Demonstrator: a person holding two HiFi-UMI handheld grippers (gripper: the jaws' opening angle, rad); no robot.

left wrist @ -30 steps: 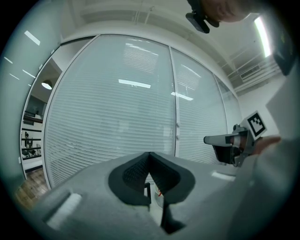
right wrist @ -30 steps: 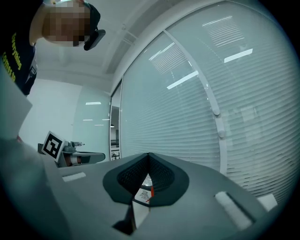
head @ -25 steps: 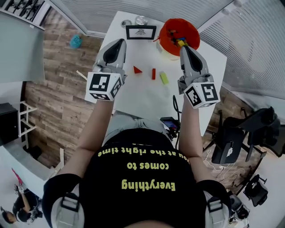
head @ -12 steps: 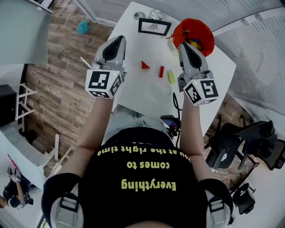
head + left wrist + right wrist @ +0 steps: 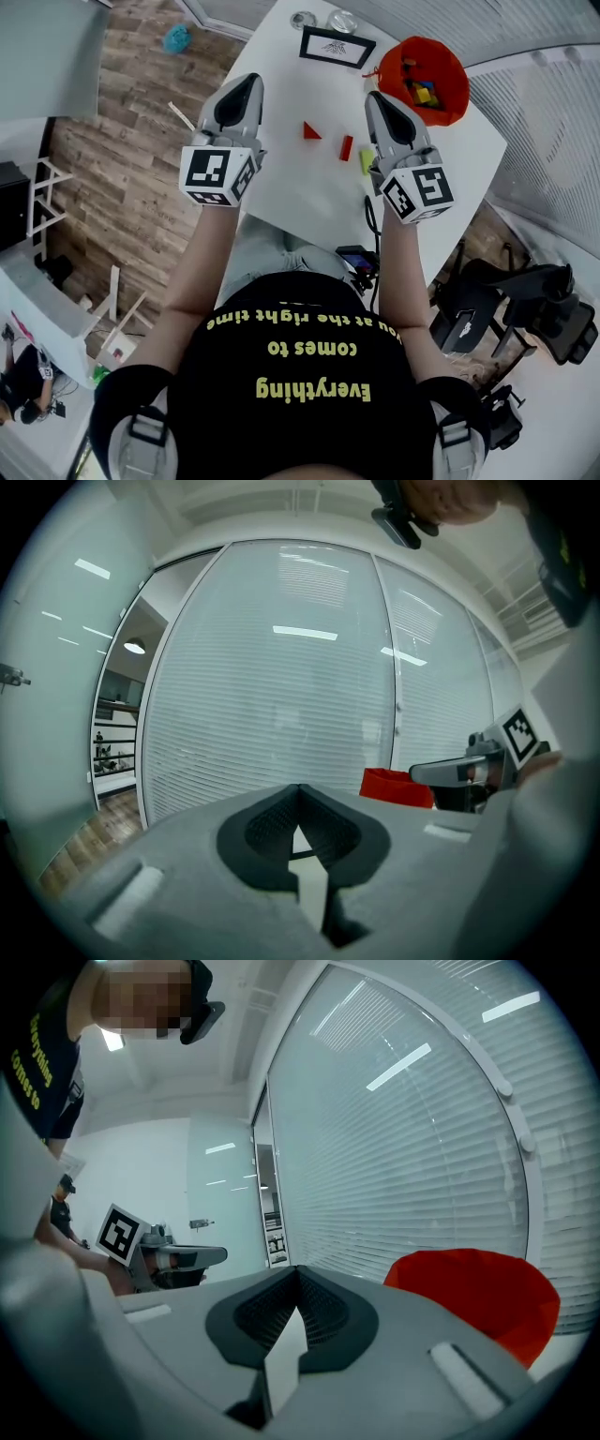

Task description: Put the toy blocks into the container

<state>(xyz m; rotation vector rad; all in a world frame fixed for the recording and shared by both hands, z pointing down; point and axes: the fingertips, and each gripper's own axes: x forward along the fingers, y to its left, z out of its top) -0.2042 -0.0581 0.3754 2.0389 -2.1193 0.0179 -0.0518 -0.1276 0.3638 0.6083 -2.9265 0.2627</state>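
- Tools first: the left tool (image 5: 246,84) and the right tool (image 5: 375,97) are both clenched and empty. Each gripper view shows the two jaws meeting at the tips with nothing between them. They point away from the person, side by side and well apart, and touch nothing. I read this as a pause between picks.
- White table (image 5: 281,183): it carries everything, and both tools hover over its near half. The left one is by the left edge and the right one is nearer the right edge.
- Red container (image 5: 454,75): it stands at the far right corner, on the right tool's side, which probably suits drops from that hand. Several blocks (image 5: 420,91) already lie in it, so the job looks partly done.
- Picture frame (image 5: 337,47): it stands along the far edge, left of the container and apart from the blocks. It seems to have no part in the task.
- Loose blocks: three lie in a row on the middle of the table, between the two tools.
  - The yellow-green block (image 5: 366,161) is just beside the right tool and partly hidden by it, so it is likely the next pick. The jaws must part first.
  - The red bar (image 5: 346,147) lies next to it.
  - The red triangle (image 5: 310,131) lies nearest the left tool.
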